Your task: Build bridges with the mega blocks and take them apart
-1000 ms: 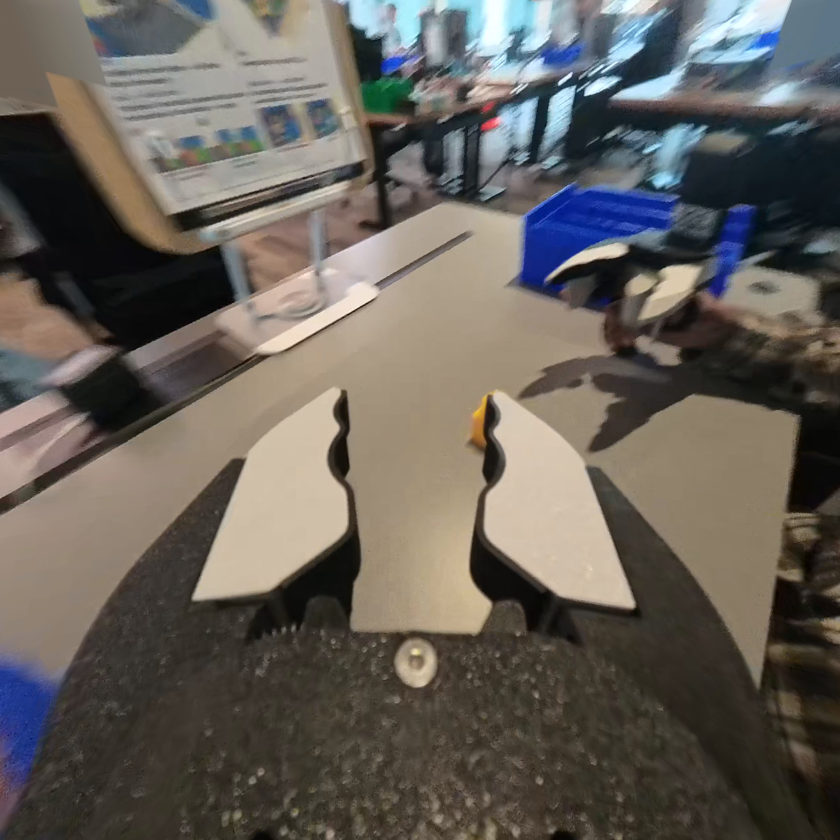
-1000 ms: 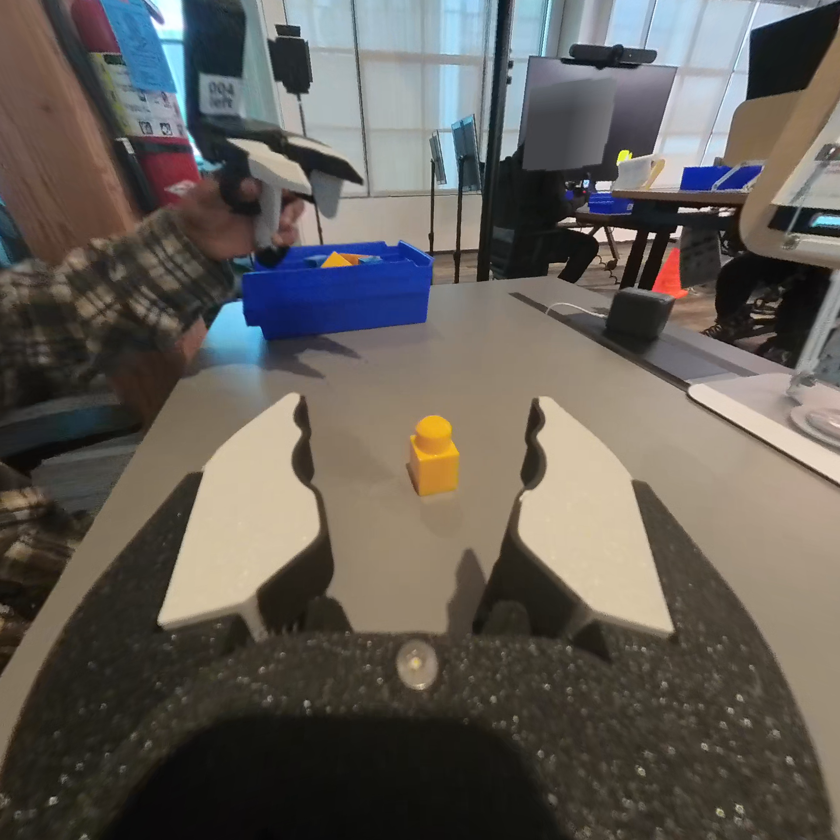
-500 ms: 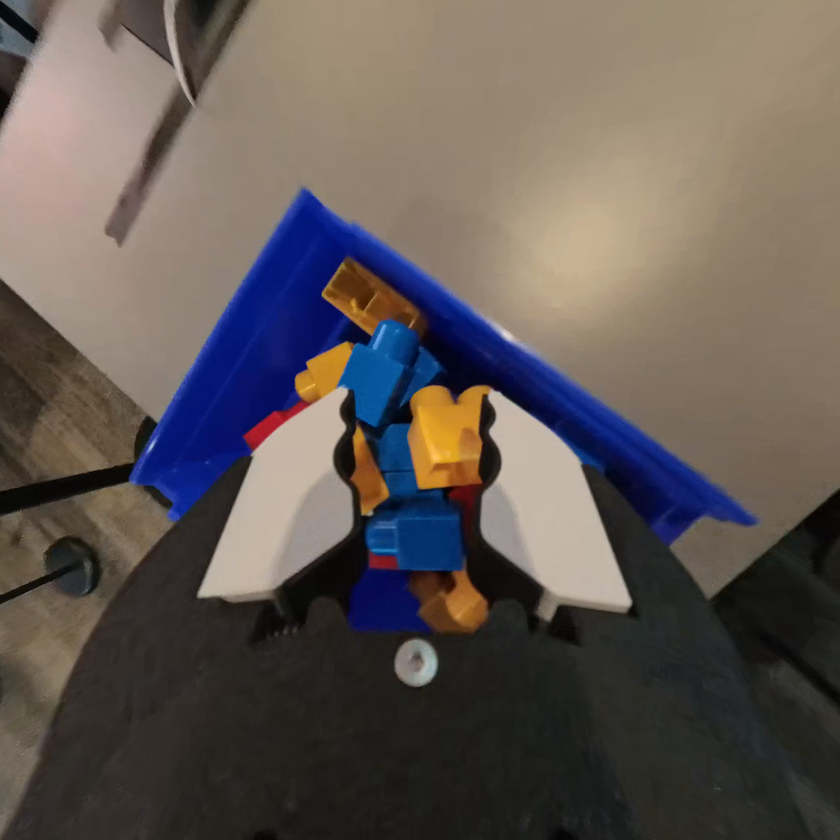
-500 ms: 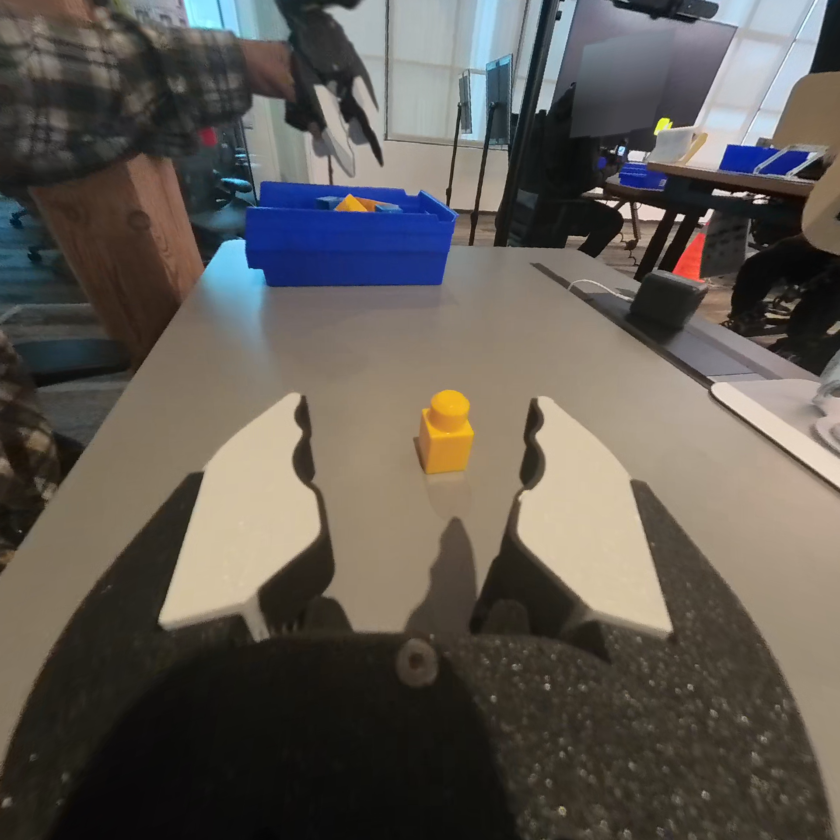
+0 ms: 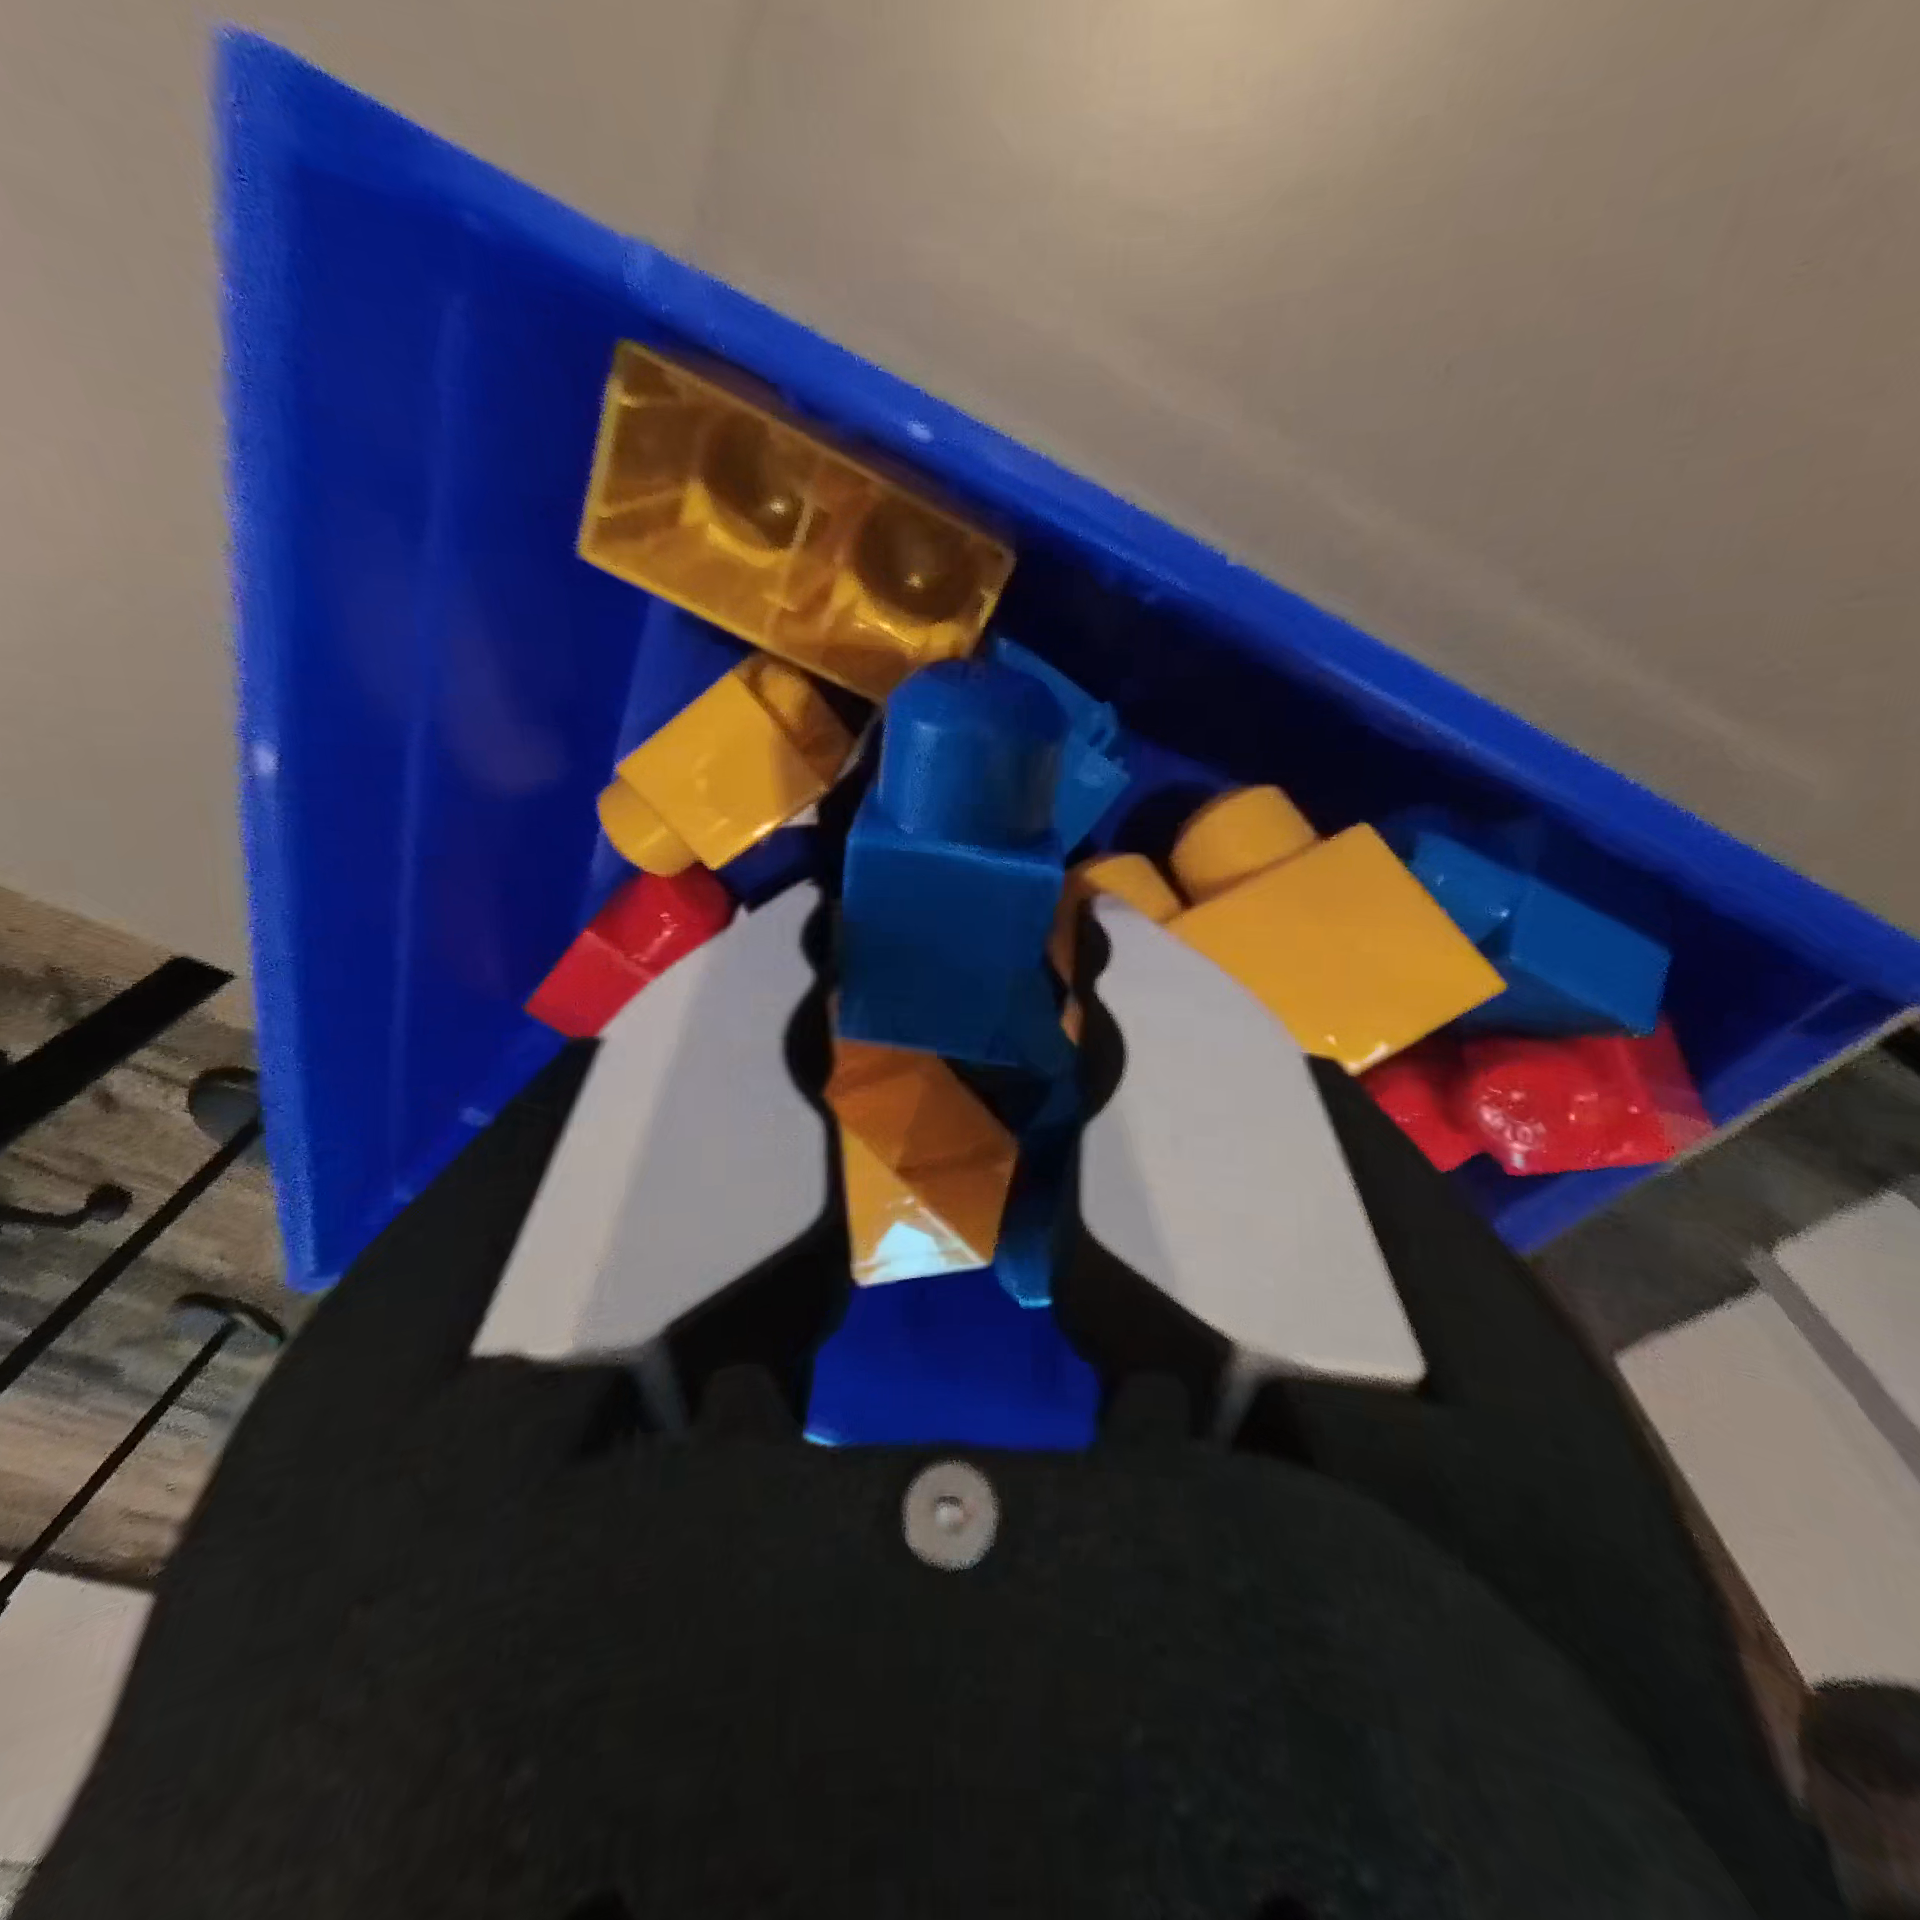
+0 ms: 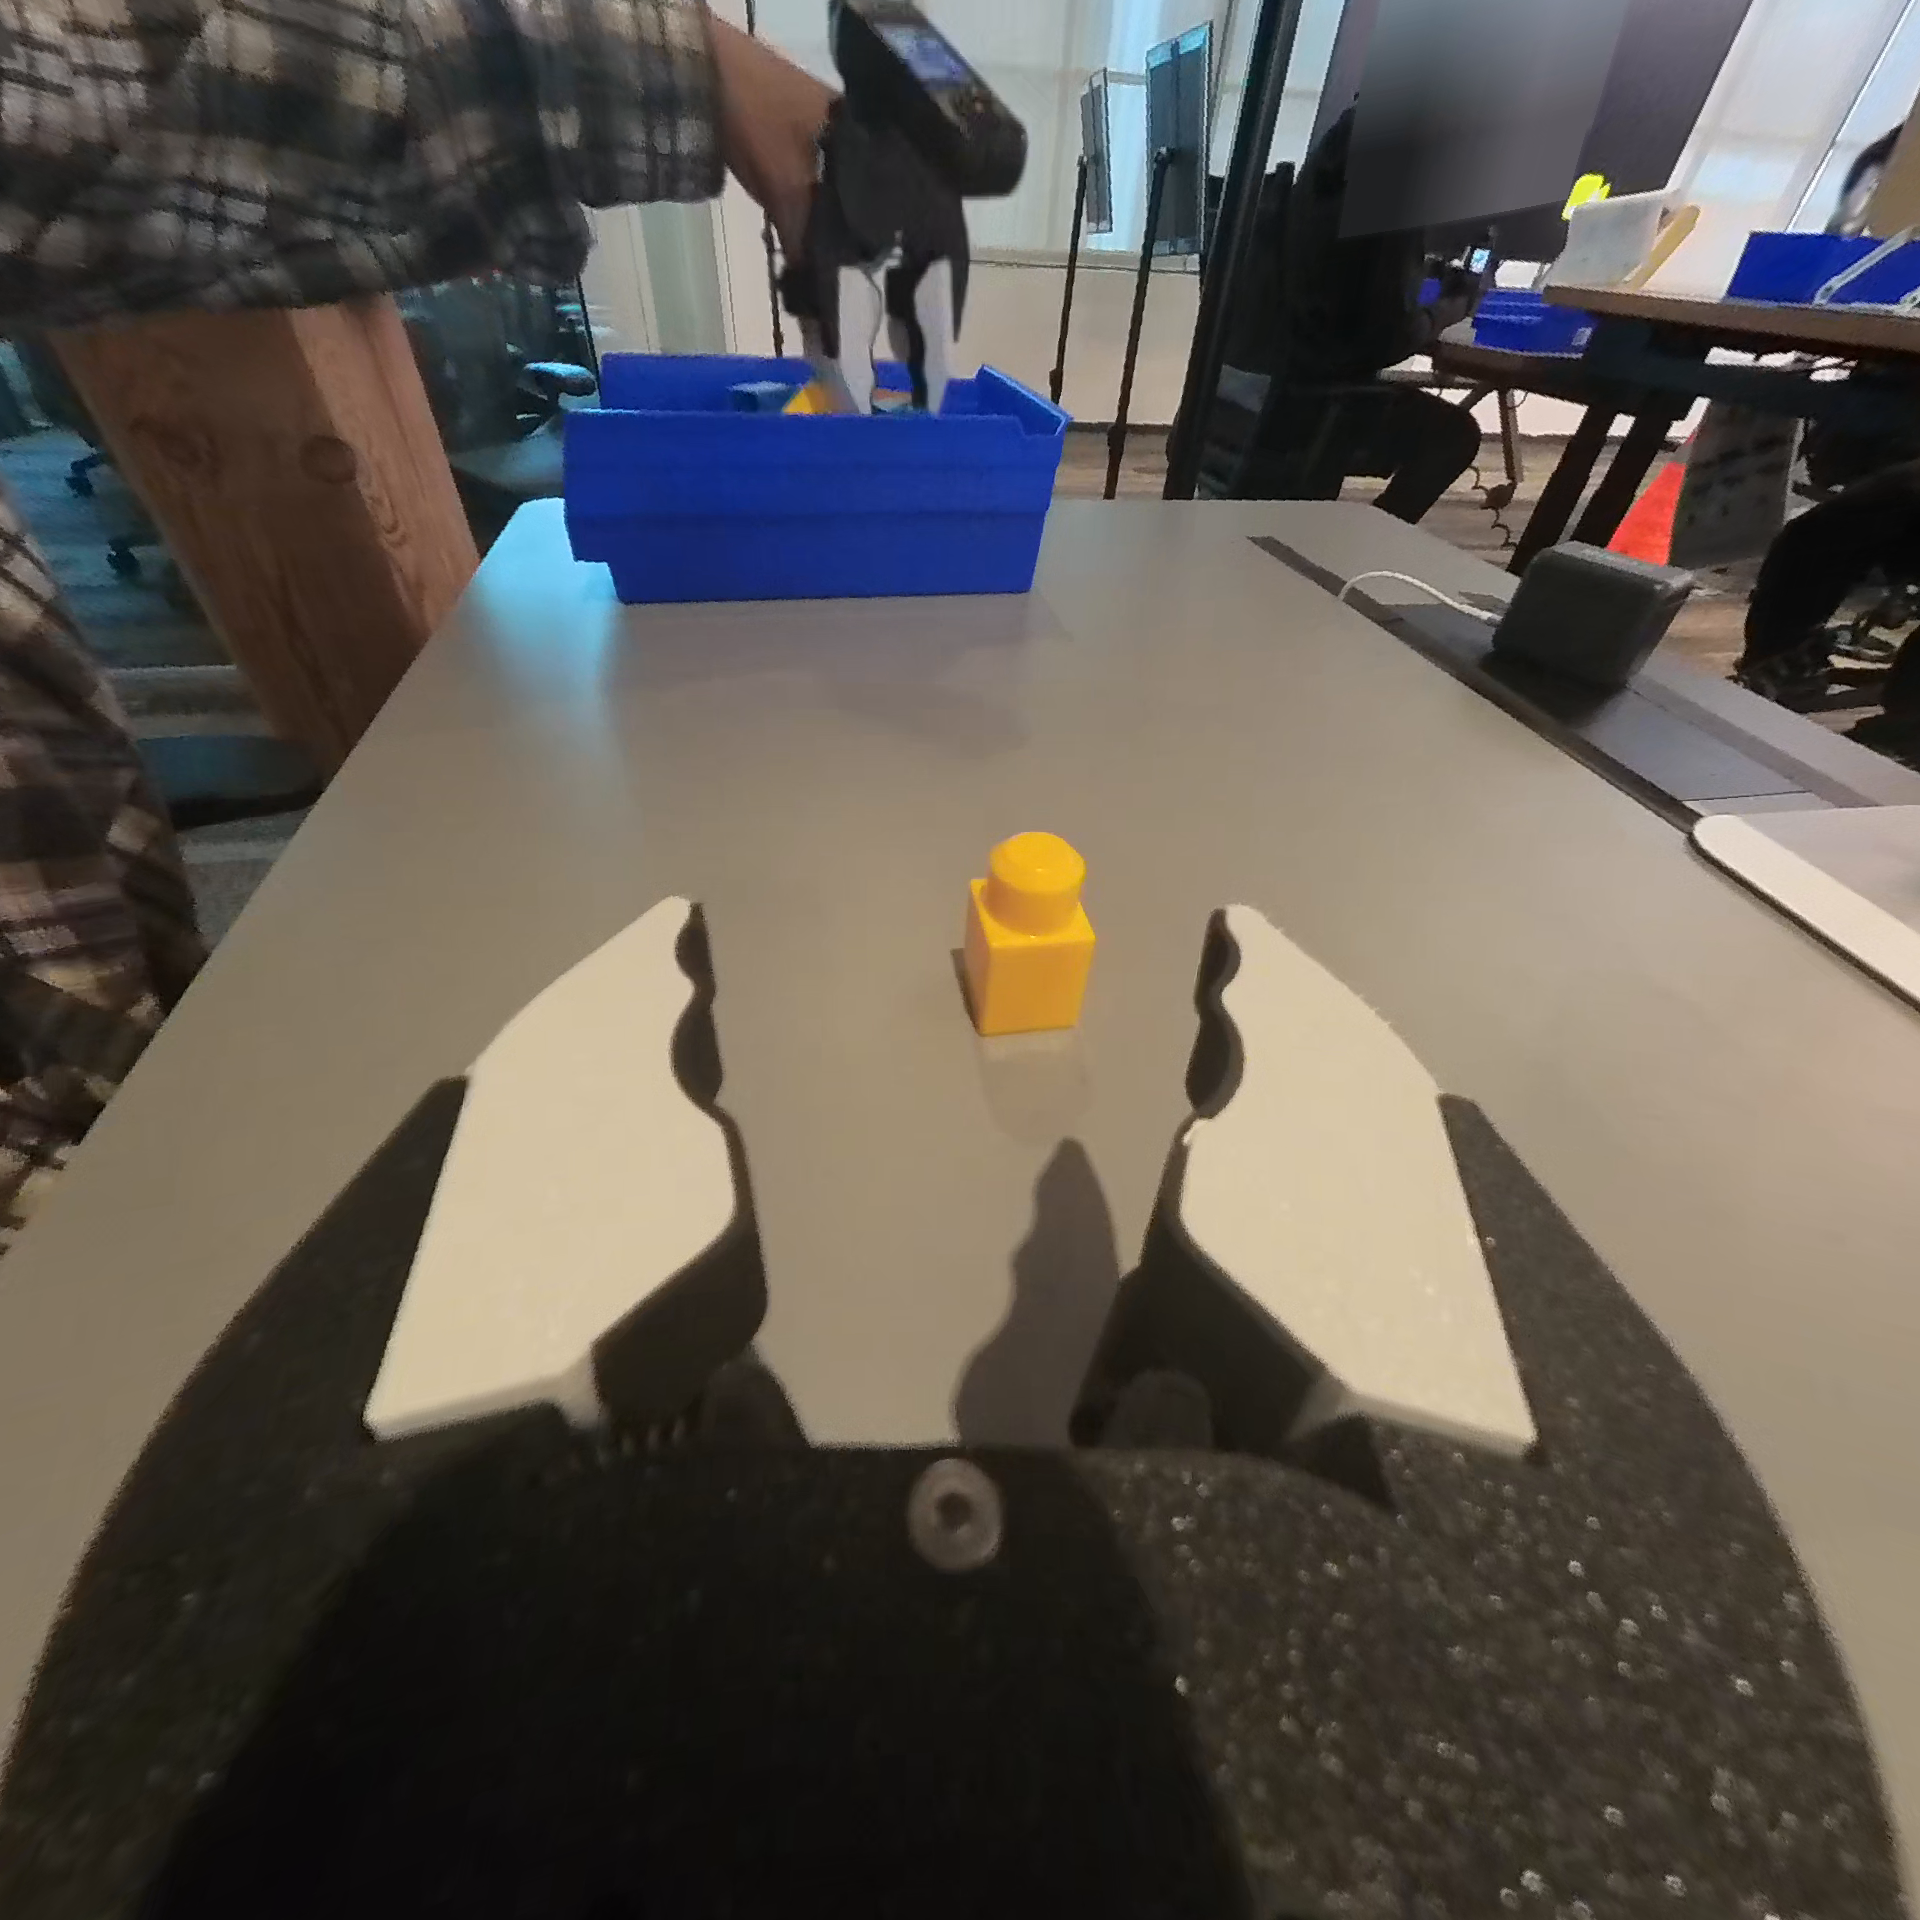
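Left wrist view: the left gripper [image 5: 951, 977] points down into the blue bin [image 5: 436, 644], which stands at the far end of the grey table [image 6: 1195, 727]. Its jaws bracket a single-stud blue block [image 5: 945, 904] lying on top of the heap. They stand narrowly apart, close against the block's two flanks; whether they already press it cannot be told. The block's long axis, body to stud, runs forward along the fingers, stud away from the camera, so the flat side walls face the pads. This is the relation on which the coming pinch depends. Around it lie an upturned two-stud yellow block [image 5: 795, 520], other yellow blocks and red blocks [image 5: 1538, 1101].

Right wrist view: the right gripper [image 6: 956, 997] hangs low over the table with its jaws spread wide and empty. A yellow single-stud block [image 6: 1029, 945] stands upright on the table, stud up, just ahead of the fingertips and slightly right of the midline, touching neither finger. The left gripper [image 6: 883, 343] is seen well beyond it, dipped into the bin.

The left gripper is the nearer to the block supply; the right is nearer the building site.
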